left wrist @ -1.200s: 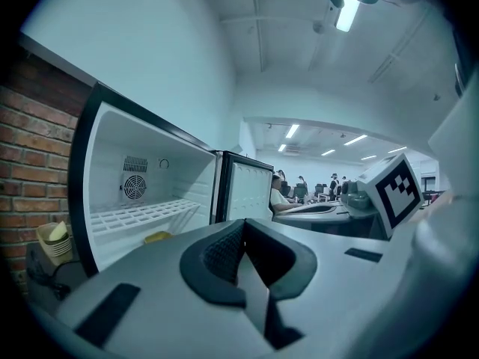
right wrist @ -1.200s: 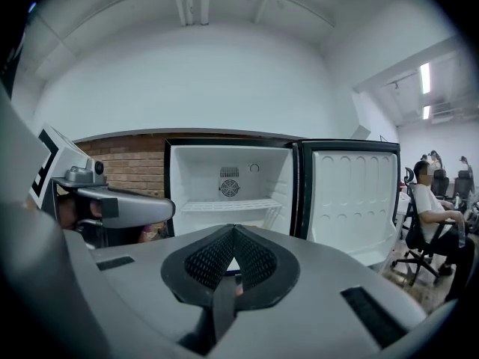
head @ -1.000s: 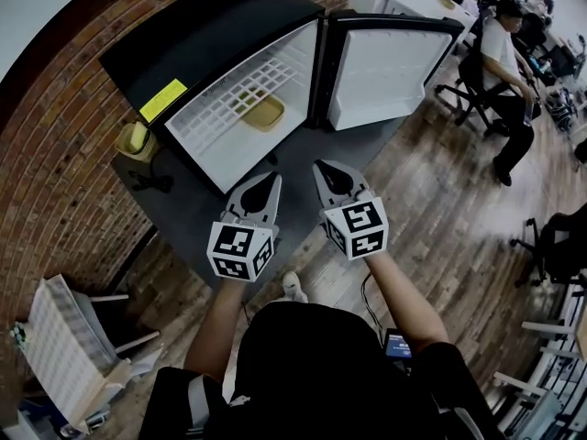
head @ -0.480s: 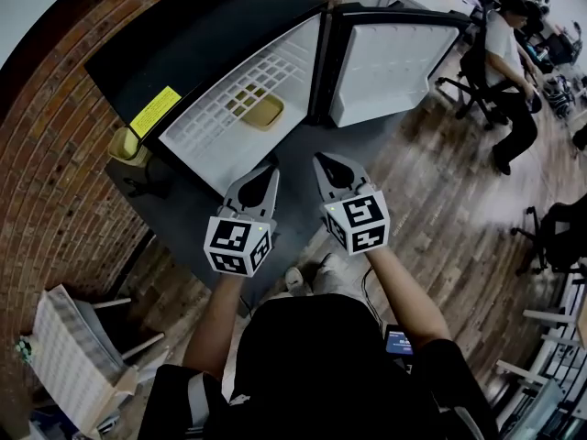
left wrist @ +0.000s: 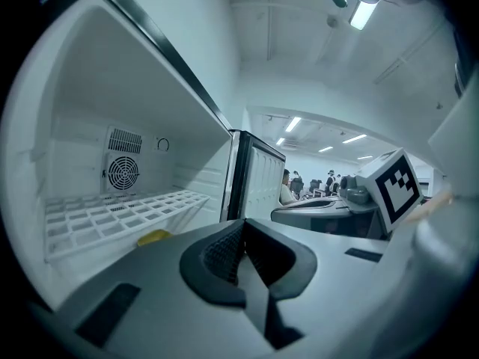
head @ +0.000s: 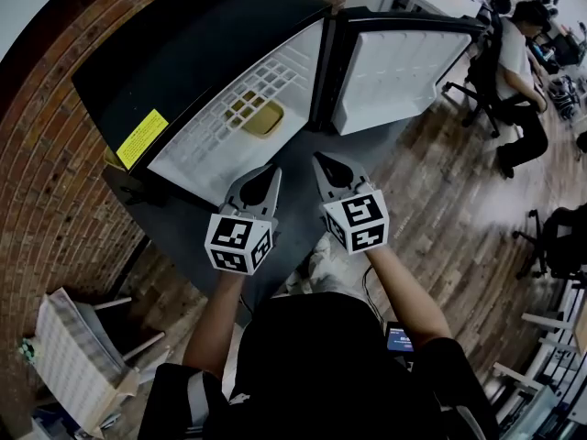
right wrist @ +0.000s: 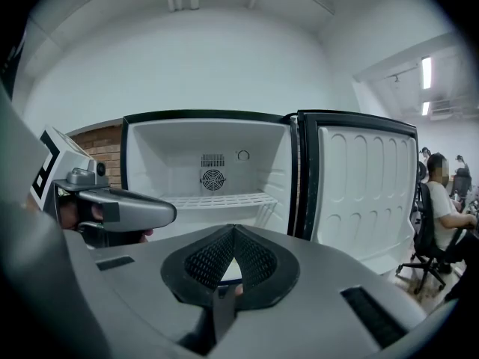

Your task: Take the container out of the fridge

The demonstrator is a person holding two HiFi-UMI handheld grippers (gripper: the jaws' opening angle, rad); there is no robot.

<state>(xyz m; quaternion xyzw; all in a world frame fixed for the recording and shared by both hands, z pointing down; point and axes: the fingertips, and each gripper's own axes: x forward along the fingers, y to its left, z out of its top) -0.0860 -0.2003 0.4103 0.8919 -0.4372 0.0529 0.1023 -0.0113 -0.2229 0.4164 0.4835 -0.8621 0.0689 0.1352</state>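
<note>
yellow container (head: 263,115) sits inside the open fridge (head: 211,44), with left gripper (head: 272,169) and right gripper (head: 318,159) both closed, empty

Overhead head view, low gripper views, seemingly near, sharing fridge (head: 202,53)

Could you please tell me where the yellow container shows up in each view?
Head view: the container is upper middle, seen under the wire shelf.
Left gripper view: the container is lower left, below the shelf.
Right gripper view: not visible.
Shared landmark: the white wire shelf, in all three views.
</note>
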